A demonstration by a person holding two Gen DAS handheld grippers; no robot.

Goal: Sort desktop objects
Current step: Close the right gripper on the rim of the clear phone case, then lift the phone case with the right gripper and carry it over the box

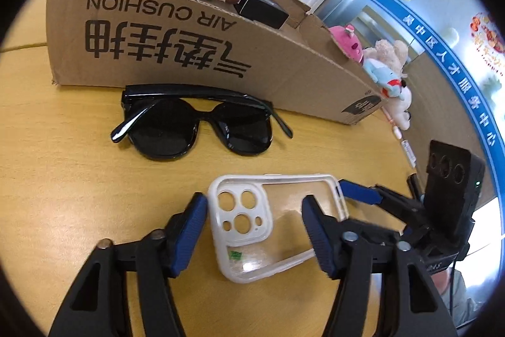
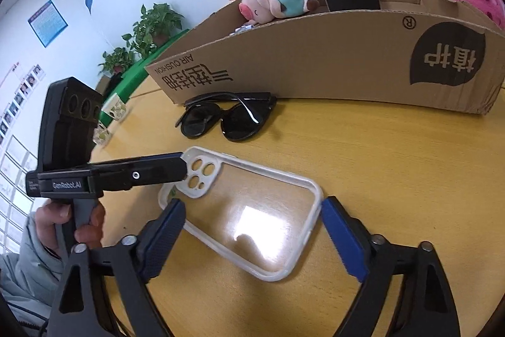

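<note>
Right wrist alone shows potted plants (image 2: 157, 24) — behind the cardboard box (image 2: 315, 52).

Clear white-rimmed phone case (image 1: 277, 223) flat on table, black folded sunglasses (image 1: 199, 122) beside cardboard box (image 1: 189, 52).

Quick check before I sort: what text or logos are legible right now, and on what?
"AIR CUSHION", upside down: cardboard box front.
"®": box's right end.
"GenRobot.AI": left gripper body.
Large Chinese characters on the box: not reliably readable.
Wall posters: too blurred.
</note>
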